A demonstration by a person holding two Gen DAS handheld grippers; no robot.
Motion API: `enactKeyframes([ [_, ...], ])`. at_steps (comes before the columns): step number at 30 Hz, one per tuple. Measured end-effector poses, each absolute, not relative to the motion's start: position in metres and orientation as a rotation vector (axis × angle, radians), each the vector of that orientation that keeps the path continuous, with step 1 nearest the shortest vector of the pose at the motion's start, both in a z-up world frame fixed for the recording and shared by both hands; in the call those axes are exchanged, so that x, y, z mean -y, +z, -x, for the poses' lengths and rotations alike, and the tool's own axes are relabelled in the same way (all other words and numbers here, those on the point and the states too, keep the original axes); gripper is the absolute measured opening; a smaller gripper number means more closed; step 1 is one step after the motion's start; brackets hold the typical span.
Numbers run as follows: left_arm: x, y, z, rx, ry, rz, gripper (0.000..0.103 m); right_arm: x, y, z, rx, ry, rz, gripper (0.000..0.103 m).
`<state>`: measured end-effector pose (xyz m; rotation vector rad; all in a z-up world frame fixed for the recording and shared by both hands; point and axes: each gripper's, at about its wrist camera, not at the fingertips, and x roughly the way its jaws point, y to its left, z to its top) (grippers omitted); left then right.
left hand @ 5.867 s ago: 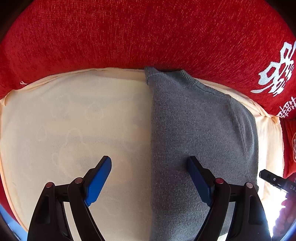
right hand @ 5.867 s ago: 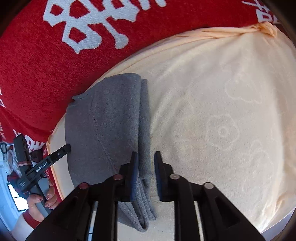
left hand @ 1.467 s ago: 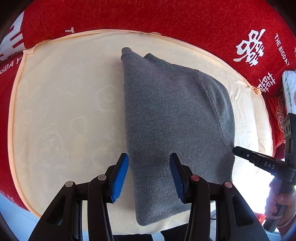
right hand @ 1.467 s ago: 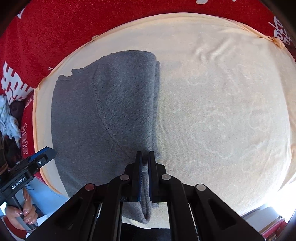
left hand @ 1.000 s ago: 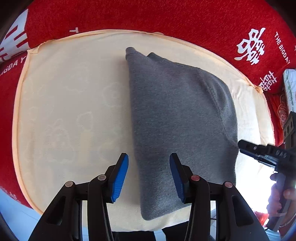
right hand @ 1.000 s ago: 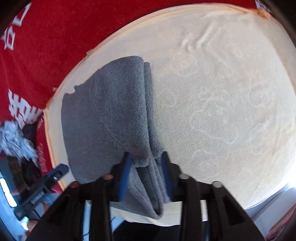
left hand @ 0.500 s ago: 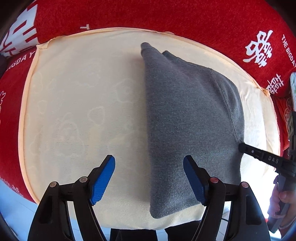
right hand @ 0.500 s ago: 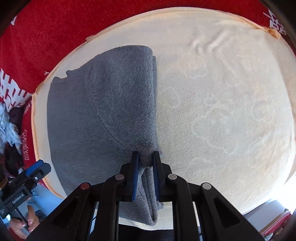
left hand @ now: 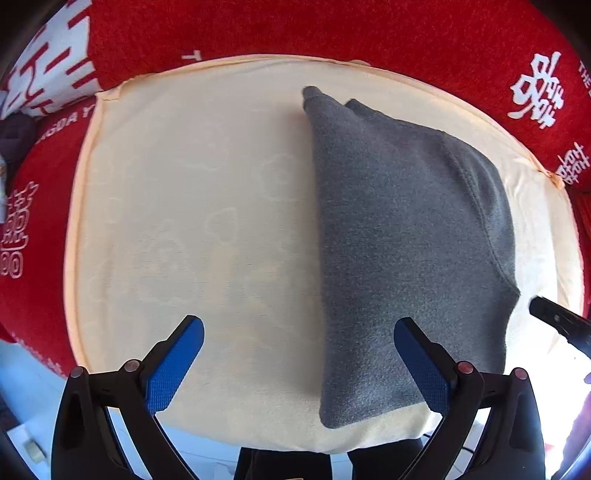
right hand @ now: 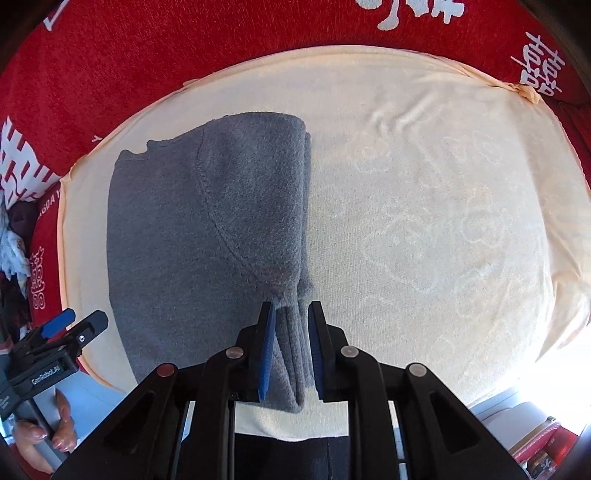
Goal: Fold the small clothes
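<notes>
A grey knit garment (left hand: pixel 399 236) lies folded lengthwise on a cream cushion (left hand: pixel 192 206). In the left wrist view my left gripper (left hand: pixel 299 332) is wide open above the garment's near left edge, holding nothing. In the right wrist view the garment (right hand: pixel 207 229) lies left of centre, and my right gripper (right hand: pixel 290 314) has its blue fingers (right hand: pixel 266 339) closed around the garment's near right folded edge. The tip of the right gripper shows at the left wrist view's right edge (left hand: pixel 554 321). The left gripper shows at the right wrist view's lower left (right hand: pixel 62 332).
The cream cushion (right hand: pixel 443 206) rests on a red blanket with white characters (left hand: pixel 369 33) that surrounds it. The cushion's near edge (left hand: pixel 258 432) drops off to the floor. A hand (right hand: pixel 48 435) holds the left gripper's handle.
My left gripper has opened wide and shifted left of the garment. My right gripper opened about a second ago, then closed again on the garment's folded edge.
</notes>
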<state>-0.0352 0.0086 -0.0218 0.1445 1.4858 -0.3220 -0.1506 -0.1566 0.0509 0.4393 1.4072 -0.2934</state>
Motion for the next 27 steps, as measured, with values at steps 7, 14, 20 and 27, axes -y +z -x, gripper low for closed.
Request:
enactKeyframes([
  [7, -0.012, 0.006, 0.04, -1.472, -0.304, -0.106, 0.103, 0.141, 0.073, 0.157, -1.4, -0.282, -0.449, 0.076],
  [14, -0.007, 0.029, 0.052, -1.48, -0.303, -0.129, 0.103, 0.127, 0.099, 0.161, -1.396, -0.262, -0.458, 0.098],
  [20, 0.001, 0.052, 0.061, -1.495, -0.33, -0.168, 0.103, 0.114, 0.122, 0.158, -1.378, -0.259, -0.398, 0.103],
  [27, 0.01, 0.077, 0.07, -1.502, -0.354, -0.2, 0.103, 0.11, 0.14, 0.157, -1.44, -0.264, -0.369, 0.103],
])
